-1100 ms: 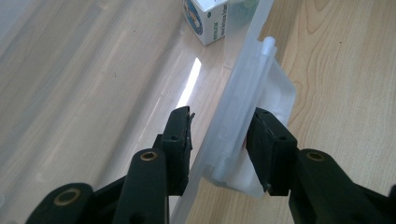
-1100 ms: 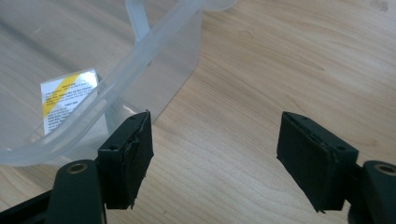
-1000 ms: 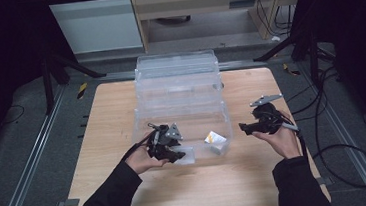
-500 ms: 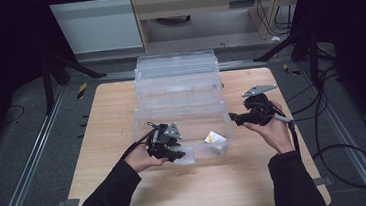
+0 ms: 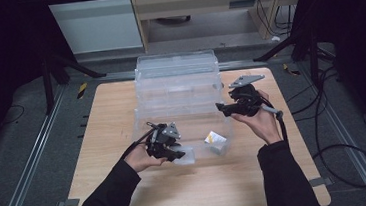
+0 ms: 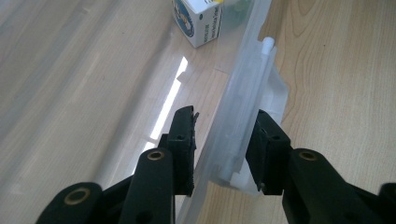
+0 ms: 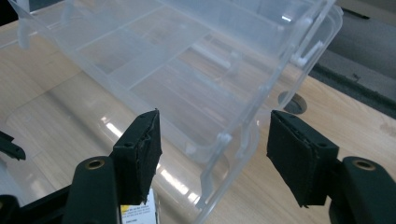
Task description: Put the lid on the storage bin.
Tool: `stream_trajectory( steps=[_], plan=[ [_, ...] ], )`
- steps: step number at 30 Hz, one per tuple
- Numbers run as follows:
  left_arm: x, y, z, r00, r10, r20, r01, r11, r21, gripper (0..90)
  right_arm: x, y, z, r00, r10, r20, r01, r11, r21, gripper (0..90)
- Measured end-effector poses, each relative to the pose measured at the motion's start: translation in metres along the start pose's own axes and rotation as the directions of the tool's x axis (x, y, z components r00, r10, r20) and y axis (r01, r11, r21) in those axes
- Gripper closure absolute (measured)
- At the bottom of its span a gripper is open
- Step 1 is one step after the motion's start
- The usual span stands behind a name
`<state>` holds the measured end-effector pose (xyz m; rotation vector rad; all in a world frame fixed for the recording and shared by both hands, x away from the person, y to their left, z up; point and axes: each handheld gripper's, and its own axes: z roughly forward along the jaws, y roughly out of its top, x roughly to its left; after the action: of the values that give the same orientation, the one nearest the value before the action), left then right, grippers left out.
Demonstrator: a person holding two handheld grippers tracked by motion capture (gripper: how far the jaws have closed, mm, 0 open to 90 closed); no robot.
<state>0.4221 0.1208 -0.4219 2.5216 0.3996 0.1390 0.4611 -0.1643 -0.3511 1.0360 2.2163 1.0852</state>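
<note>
Our left gripper [image 6: 219, 149] has its jaws set on either side of the front wall of the clear box [image 5: 180, 90], one pad inside and one outside, near the front edge of the tabletop [image 5: 97, 120]; the pads sit close against the plastic, though we cannot tell whether they actually press it. Just past them, inside the box, lies a small carton [image 6: 198, 21] (white, with blue print). Our right gripper [image 7: 212, 156] is spread wide, hovering at the box's right side, its jaws framing the raised lid's [image 7: 187, 70] corner without touching it. In the high view the box stands mid-table, reaching back toward the far edge, with the carton [image 5: 215, 138] in its front right corner.
</note>
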Motion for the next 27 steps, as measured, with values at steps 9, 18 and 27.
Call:
stream_trajectory(
  steps=[9,18,27],
  plan=[
    [0.0,0.0,0.0,1.0,0.0,0.002,0.0,1.0,0.0,64.3,-0.001,0.034,0.009,0.9977,-0.053,-0.043,0.052,0.998,-0.017,37.4],
    [0.0,0.0,0.0,1.0,0.002,0.0,-0.002,1.0,0.001,64.1,-0.001,0.058,0.022,0.9938,-0.078,-0.079,0.076,0.997,-0.035,37.9],
    [0.0,0.0,0.0,1.0,0.006,0.001,-0.006,1.0,0.002,63.9,-0.004,0.072,0.034,0.9904,-0.096,-0.099,0.093,0.995,-0.039,38.7]
  ],
)
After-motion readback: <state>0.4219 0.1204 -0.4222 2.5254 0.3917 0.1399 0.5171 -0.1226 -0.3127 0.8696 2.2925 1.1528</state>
